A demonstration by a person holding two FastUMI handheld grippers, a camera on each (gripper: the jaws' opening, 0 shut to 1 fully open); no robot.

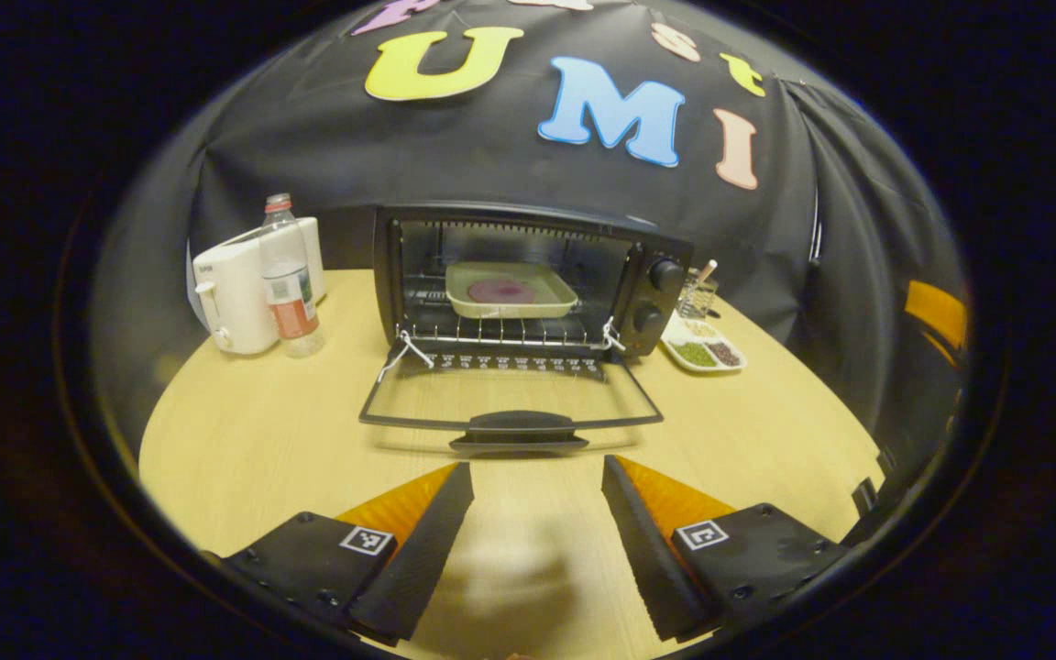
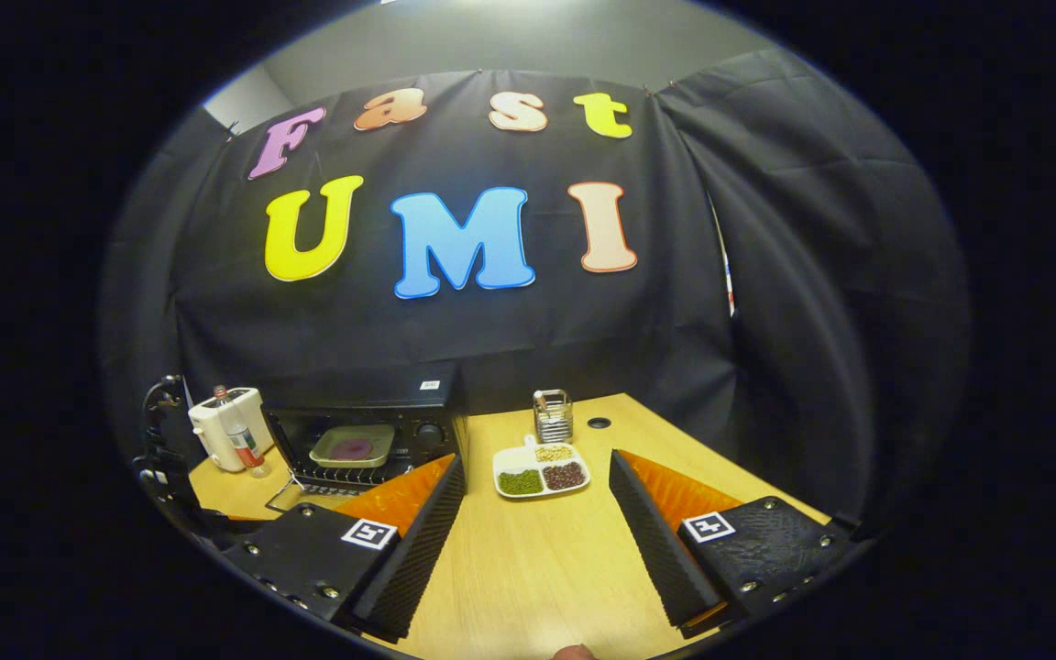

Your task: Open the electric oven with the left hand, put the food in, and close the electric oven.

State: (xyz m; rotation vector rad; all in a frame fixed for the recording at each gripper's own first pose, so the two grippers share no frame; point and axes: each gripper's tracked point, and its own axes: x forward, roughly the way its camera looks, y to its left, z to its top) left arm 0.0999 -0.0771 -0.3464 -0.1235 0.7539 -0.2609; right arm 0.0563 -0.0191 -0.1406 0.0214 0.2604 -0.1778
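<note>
While the black electric oven (image 1: 528, 275) stands straight ahead of the left gripper (image 1: 537, 500) with its glass door (image 1: 510, 399) dropped flat toward that gripper, the gripper's two black ribbed fingers (image 1: 427, 541) are spread wide and hold nothing. Just beyond their tips lies the door's black handle (image 1: 519, 423), apart from both fingers. Inside the oven cavity a pale rectangular tray (image 1: 510, 291) sits on the wire rack, and on it rests a flat dark purple round of food (image 1: 502, 291). Off to the left of this gripper's line, a white plastic appliance (image 1: 233, 293) stands on the light wooden table (image 1: 244, 431) with a clear plastic bottle with a red label (image 1: 290, 284) touching its front. To the right of the oven sits a white divided dish of green, dark and pale beans (image 1: 704, 348).

From the right gripper (image 2: 537, 504), whose black fingers are likewise parted and empty above the table, the oven is ahead and to the left, door open, tray and food visible inside. The divided dish lies directly between and beyond its fingertips, with a small wire holder (image 2: 553, 417) just behind it.
</note>
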